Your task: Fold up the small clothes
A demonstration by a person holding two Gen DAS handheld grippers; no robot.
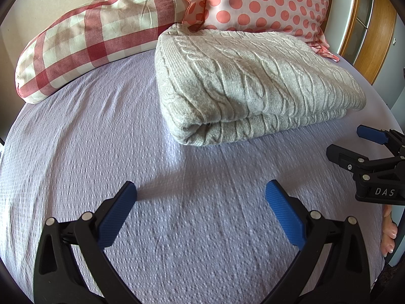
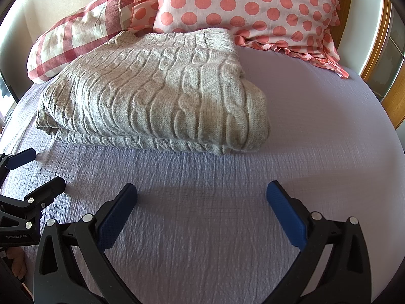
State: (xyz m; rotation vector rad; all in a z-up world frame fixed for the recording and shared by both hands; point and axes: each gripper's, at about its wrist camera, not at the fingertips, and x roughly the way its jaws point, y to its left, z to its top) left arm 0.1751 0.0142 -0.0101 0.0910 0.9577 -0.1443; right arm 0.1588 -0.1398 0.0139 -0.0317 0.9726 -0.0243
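A grey cable-knit sweater (image 1: 243, 81) lies folded into a thick bundle on the lilac bedspread (image 1: 76, 152) of the bed, its far edge touching the polka-dot pillow (image 1: 265, 0), with the red checked pillow (image 1: 83, 40) just beside it. The left gripper (image 1: 201, 193) hovers over bare bedspread near the sweater's front fold, its blue-padded fingers spread wide and holding nothing. The right gripper (image 2: 201, 193) is likewise spread and empty, apart from the sweater.

dotted pillow (image 1: 255, 2) top cut off | sweater (image 1: 243, 81) hides pillow's btm edge
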